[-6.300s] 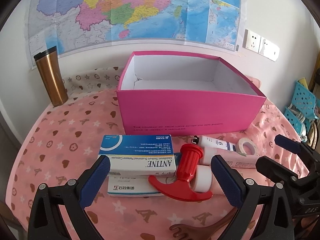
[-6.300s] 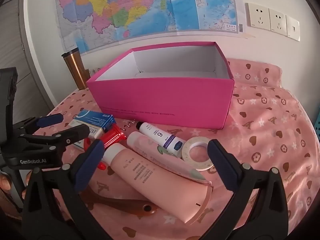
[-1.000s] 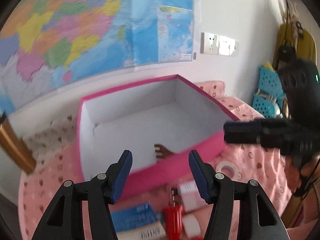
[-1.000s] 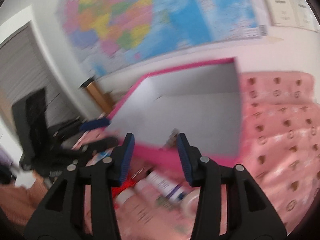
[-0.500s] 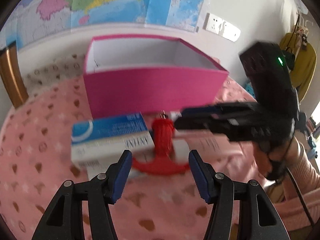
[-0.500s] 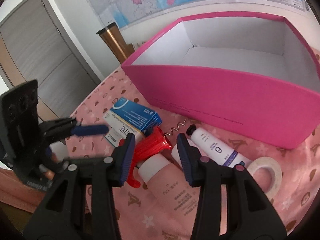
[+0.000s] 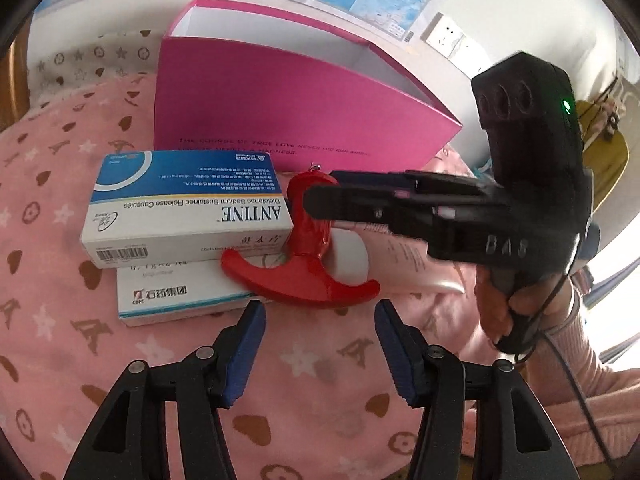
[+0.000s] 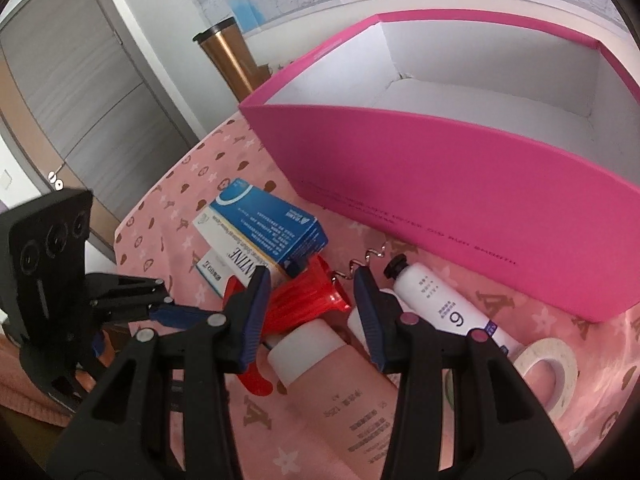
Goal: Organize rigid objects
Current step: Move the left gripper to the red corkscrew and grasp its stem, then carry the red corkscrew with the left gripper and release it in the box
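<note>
Two tools gape, both released: right tool straddles the red corkscrew beside the medicine boxes; left tool hovers near, before the pink box.

We observe a glossy red plastic corkscrew, matt pink cardboard box, printed card medicine carton, soft patterned cloth, and brushed metal tumbler.

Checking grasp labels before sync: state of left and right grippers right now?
Left gripper: open, empty, just short of the red corkscrew.
Right gripper: open, holding nothing, fingers straddling the corkscrew's red handle.
</note>
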`<state>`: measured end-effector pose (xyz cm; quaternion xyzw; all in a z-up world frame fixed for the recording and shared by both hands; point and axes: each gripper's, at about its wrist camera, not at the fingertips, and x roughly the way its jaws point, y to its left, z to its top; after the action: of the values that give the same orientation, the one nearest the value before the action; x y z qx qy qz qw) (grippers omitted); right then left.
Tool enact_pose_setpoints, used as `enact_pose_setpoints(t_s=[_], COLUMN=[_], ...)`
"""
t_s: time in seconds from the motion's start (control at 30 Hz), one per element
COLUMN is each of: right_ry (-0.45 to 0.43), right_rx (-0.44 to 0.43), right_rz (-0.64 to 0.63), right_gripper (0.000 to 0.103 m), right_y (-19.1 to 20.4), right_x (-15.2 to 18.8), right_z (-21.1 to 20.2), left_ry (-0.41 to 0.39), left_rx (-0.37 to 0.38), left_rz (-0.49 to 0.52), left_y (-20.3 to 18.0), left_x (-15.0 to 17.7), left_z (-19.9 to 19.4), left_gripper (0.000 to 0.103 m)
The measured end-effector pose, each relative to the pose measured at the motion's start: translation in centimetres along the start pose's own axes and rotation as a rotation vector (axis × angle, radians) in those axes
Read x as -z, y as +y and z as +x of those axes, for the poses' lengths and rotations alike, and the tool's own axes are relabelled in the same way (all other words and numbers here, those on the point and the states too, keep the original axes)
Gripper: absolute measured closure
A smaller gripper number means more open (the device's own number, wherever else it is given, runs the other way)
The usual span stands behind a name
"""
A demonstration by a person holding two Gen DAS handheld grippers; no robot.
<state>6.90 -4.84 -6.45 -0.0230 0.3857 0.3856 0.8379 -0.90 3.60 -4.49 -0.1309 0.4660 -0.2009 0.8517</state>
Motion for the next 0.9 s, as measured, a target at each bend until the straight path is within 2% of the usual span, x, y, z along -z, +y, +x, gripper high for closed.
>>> enact_pose_setpoints(t_s=[0.07,0.17,0.4,0.47,0.53,0.6,0.9], right_ry=[0.009,0.004,-0.023,-0.038,-0.049,-0.064,-0.107], right_rx=[0.016,0.01,0.0,-0.002,0.001,0.005,0.001], right_rz=[-0.025,-0.011,-0.004,-0.002,-0.005,-0.004,0.011], right_gripper=[0.059,0.064,0.072,0.078,0.08,0.08,0.08], right_y=[0.4,0.2,0.5,0.6,0.8,0.9,1.1], right_x=[0.1,0.3,1.2,1.4,1.6,1.8,2.6], right_z=[0.2,0.1,-0.9,-1.5,-2.0,-2.6,-4.8], left_ry=[0.003,0.013,0.022,0.019,0.016,0.016,0.003], left_rx=[-0.005,-0.009,-0.025,-0.031,-0.04,-0.049,-0.051], left_rz=[-0.013,-0.024,-0.029,-0.029,-0.022,-0.014,0.018], left_y=[0.1,0.3,-0.1,-0.3,-0.4,-0.7,-2.1], left_x=[-0.1,-0.2,-0.5,-0.2,-0.3,-0.4,-0.6], left_z=[0.2,0.4,1.0,0.8,0.6,0.3,-0.4], left_gripper=[0.05,0.061,0.062,0.062,0.065,0.071,0.071])
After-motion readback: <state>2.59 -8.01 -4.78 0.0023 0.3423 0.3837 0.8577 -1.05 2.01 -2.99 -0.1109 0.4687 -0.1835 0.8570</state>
